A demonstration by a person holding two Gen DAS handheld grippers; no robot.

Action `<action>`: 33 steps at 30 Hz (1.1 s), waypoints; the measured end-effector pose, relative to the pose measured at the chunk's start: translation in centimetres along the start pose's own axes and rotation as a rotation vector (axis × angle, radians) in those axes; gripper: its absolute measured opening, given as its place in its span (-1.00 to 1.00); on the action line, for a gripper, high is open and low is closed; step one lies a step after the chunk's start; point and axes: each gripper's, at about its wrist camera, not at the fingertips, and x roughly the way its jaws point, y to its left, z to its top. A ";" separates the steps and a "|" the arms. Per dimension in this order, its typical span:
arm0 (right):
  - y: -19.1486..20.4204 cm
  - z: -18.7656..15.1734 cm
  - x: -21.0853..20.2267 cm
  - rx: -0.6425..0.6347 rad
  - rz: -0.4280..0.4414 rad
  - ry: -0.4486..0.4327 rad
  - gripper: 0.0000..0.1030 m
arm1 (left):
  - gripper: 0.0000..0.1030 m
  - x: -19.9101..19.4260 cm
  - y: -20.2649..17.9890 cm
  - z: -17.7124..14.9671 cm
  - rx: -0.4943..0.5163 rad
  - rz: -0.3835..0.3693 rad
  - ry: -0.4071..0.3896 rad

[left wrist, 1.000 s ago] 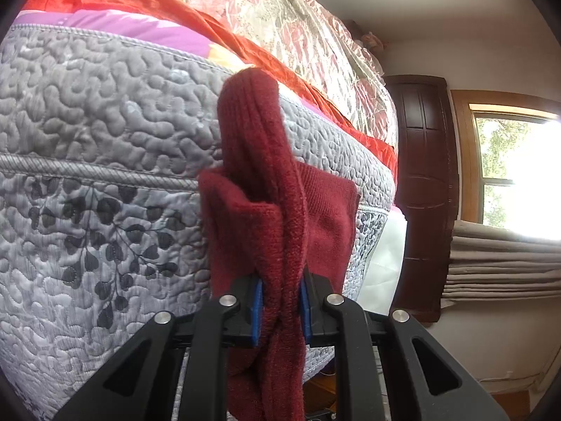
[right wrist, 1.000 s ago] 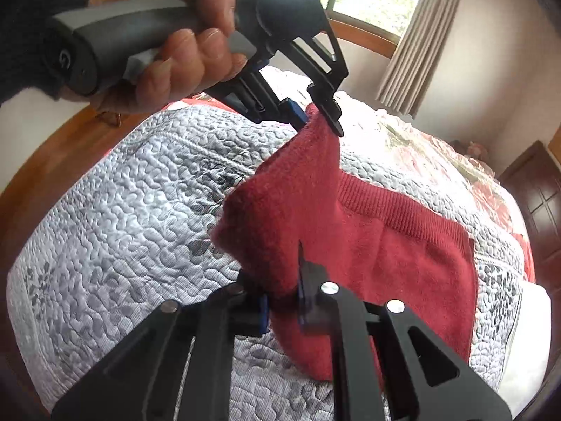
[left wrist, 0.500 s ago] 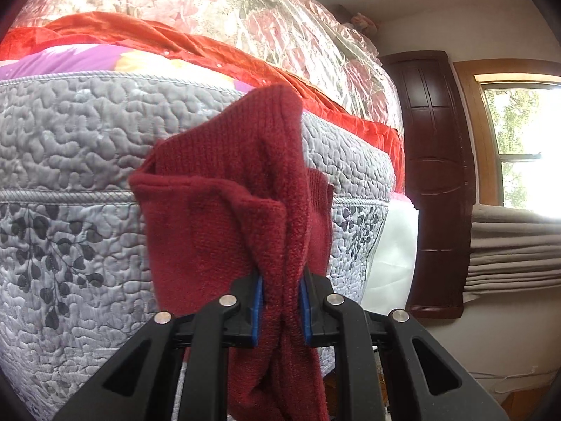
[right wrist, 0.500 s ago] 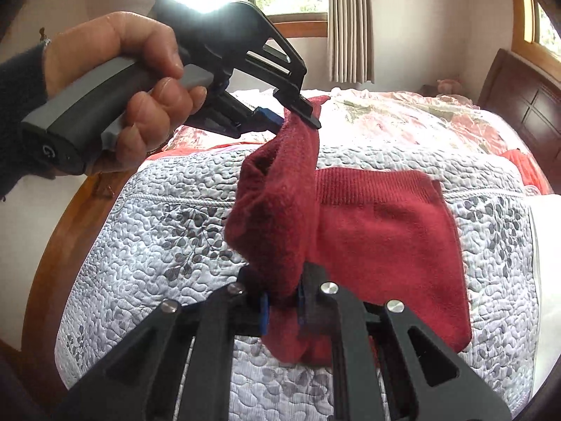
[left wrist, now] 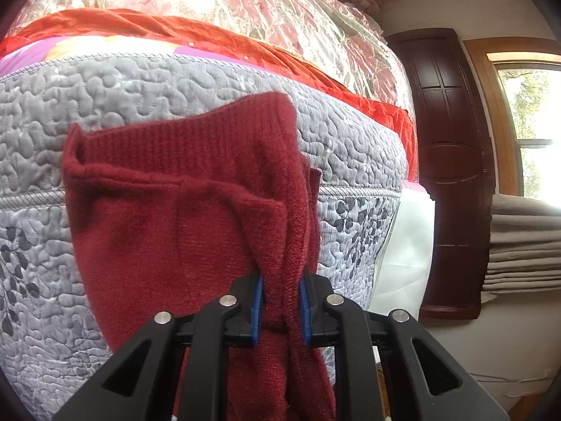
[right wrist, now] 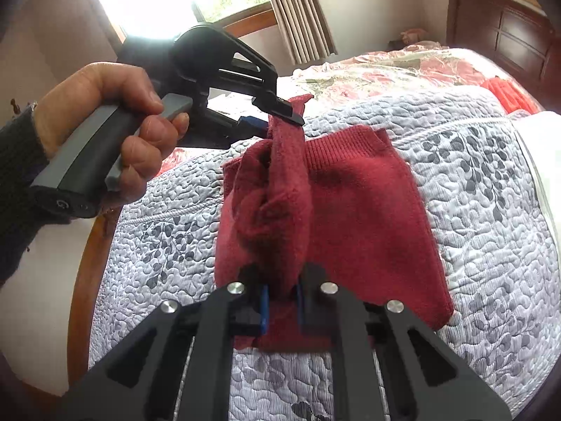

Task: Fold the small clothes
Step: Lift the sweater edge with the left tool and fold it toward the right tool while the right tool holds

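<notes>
A dark red knitted garment lies partly flat on the grey quilted bedspread. One edge of it is lifted into a bunched band between both grippers. My right gripper is shut on the near end of that band. My left gripper, held by a hand, is shut on the far end above the bed. In the left wrist view the red garment fills the middle, pinched in my left gripper, its ribbed hem toward the top.
A floral cover and an orange blanket lie further up the bed. The dark wooden headboard stands behind. A wooden bed frame curves along the left edge. Curtains hang by the bright window.
Both grippers have carried the lifted edge across over the flat part of the garment. The left gripper has come lower and closer to the bed; more of the hem now shows.
</notes>
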 end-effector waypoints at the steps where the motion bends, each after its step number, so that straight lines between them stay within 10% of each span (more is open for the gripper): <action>1: -0.8 -0.2 0.0 0.018 0.007 0.003 -0.81 | -0.68 0.6 -0.3 -0.1 0.004 0.011 0.000; 25: -13.6 -6.2 0.7 0.281 0.116 0.072 -0.83 | -0.68 12.2 -8.4 -4.2 0.173 0.392 -0.108; 33: -14.7 -6.5 0.6 0.302 0.186 0.049 -0.67 | -0.68 12.3 -9.8 -6.6 0.231 0.418 -0.171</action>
